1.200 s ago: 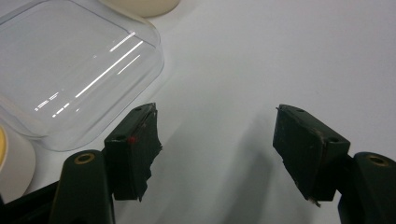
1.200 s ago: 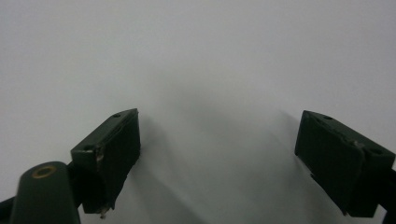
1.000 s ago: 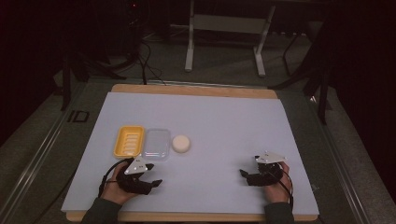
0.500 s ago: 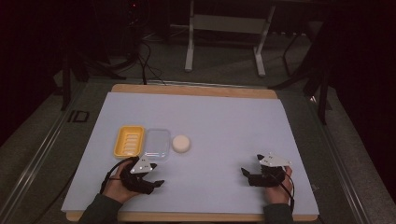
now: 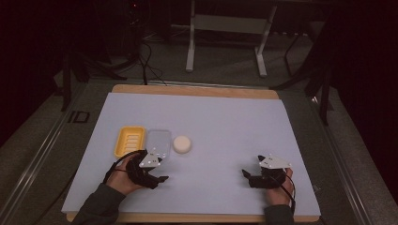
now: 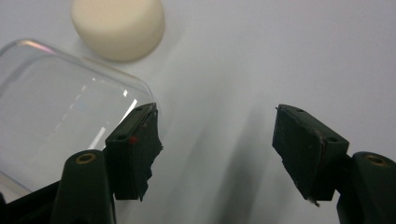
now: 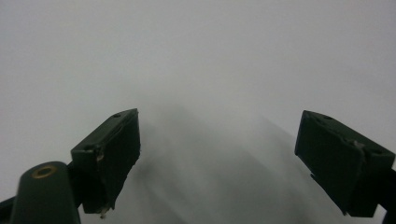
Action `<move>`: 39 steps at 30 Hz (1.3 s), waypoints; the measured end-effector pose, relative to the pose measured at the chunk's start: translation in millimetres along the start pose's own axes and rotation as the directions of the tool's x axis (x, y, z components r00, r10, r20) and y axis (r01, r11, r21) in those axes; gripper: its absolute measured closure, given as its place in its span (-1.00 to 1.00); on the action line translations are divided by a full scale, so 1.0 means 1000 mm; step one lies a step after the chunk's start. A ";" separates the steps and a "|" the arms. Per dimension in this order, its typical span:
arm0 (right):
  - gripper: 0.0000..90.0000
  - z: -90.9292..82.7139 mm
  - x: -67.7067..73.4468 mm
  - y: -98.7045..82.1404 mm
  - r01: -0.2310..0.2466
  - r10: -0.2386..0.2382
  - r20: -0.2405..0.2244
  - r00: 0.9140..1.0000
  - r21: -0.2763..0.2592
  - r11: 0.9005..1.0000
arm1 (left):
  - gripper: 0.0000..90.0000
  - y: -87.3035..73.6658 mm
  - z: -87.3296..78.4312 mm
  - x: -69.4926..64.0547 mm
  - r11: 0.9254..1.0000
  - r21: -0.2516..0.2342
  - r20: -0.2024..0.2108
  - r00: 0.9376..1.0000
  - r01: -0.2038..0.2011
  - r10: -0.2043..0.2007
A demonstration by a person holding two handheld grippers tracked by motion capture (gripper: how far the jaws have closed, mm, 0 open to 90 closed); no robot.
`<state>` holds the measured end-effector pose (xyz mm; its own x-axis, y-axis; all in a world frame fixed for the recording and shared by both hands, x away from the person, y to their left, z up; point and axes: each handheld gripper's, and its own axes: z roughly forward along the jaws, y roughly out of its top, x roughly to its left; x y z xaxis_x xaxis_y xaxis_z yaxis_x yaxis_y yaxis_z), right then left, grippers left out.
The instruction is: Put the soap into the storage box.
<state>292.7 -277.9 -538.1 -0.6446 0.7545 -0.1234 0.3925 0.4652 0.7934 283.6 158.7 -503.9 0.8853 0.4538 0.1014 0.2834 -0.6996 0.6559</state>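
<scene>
Since the earlier frame, left tongs (image 5: 162,178) move back from the clear lid (image 5: 158,142); they stand open, empty. Right tongs (image 5: 245,174) are open too. Lid lies between yellow tray (image 5: 129,142) and soap (image 5: 182,144) on the surface (image 5: 225,126); probably light, stiff, slippery, so grip its rim.

left gripper (image 5: 157,178) low at near-left of worktop, held in left hand (image 5: 123,176), jaws apart with nothing between, pointing right and slightly forward. right gripper (image 5: 247,177) at near-right, held in right hand (image 5: 277,183), jaws wide apart, empty, pointing left. both forearms enter from bottom edge, dark sleeves, cables trailing.
</scene>
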 end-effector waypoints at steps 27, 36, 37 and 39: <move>-0.69 -0.001 0.000 0.000 0.000 0.000 -0.004 1.000 -0.003 1.000 | -0.37 0.032 -0.010 0.031 0.999 0.023 -0.029 0.999 -0.026 0.026; -0.69 -0.001 0.000 0.000 0.000 0.000 -0.005 1.000 -0.006 1.000 | -0.38 0.039 -0.011 0.038 0.998 0.043 -0.035 0.999 -0.038 0.039; -0.69 -0.002 0.000 0.000 0.001 -0.001 -0.005 1.000 -0.006 1.000 | -0.38 0.040 -0.011 0.038 0.998 0.047 -0.036 0.999 -0.039 0.041; -0.69 -0.001 0.000 0.000 0.002 -0.002 -0.006 1.000 -0.005 1.000 | -0.38 0.041 -0.010 0.040 0.998 0.051 -0.038 0.998 -0.041 0.043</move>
<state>291.6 -278.6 -537.5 -0.6492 0.7509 -0.1215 0.3883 0.4645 0.7959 326.9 153.7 -464.9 0.8822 0.4437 0.1578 0.2650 -0.7448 0.6125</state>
